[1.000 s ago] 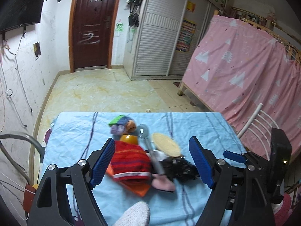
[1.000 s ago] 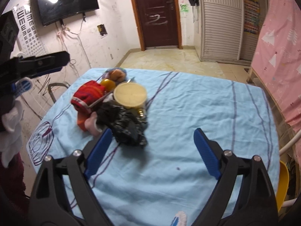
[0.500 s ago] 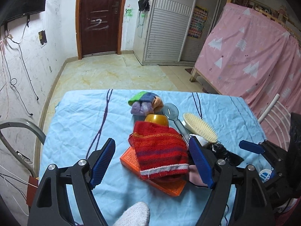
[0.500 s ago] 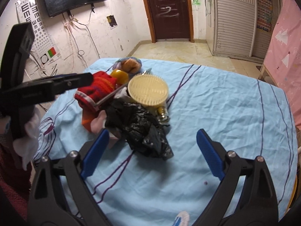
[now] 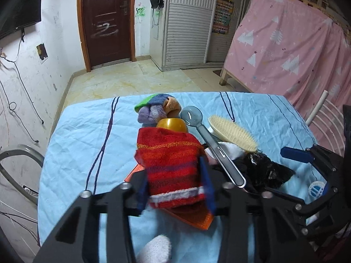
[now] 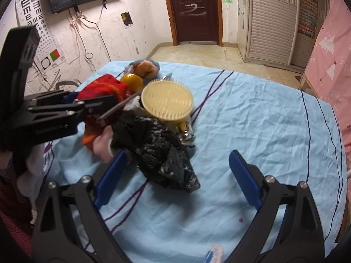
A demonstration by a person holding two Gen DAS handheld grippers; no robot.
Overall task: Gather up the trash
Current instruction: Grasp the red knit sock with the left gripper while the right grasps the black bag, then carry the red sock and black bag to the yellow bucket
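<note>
A pile lies on the blue-clothed table [image 5: 83,144]. My left gripper [image 5: 174,184] is shut on a red striped cloth [image 5: 171,160] that lies over an orange sheet [image 5: 193,218]. Beside it are a grey plastic spoon [image 5: 210,144], a cream brush [image 5: 232,134], a yellow ball [image 5: 172,125] and a crumpled black plastic bag [image 5: 263,171]. In the right wrist view my right gripper [image 6: 176,175] is open just in front of the black bag [image 6: 162,151], with the left gripper [image 6: 72,107] at left on the red cloth [image 6: 103,88].
A multicoloured soft toy [image 5: 156,108] lies at the far side of the pile. A metal chair frame [image 5: 19,160] stands left of the table, a white rail [image 5: 318,107] and pink curtain [image 5: 296,50] to the right. The table's right half [image 6: 263,120] is bare cloth.
My left gripper has moved forward and closed its fingers onto the red striped cloth. My right gripper has moved nearer the black bag and stays open.
</note>
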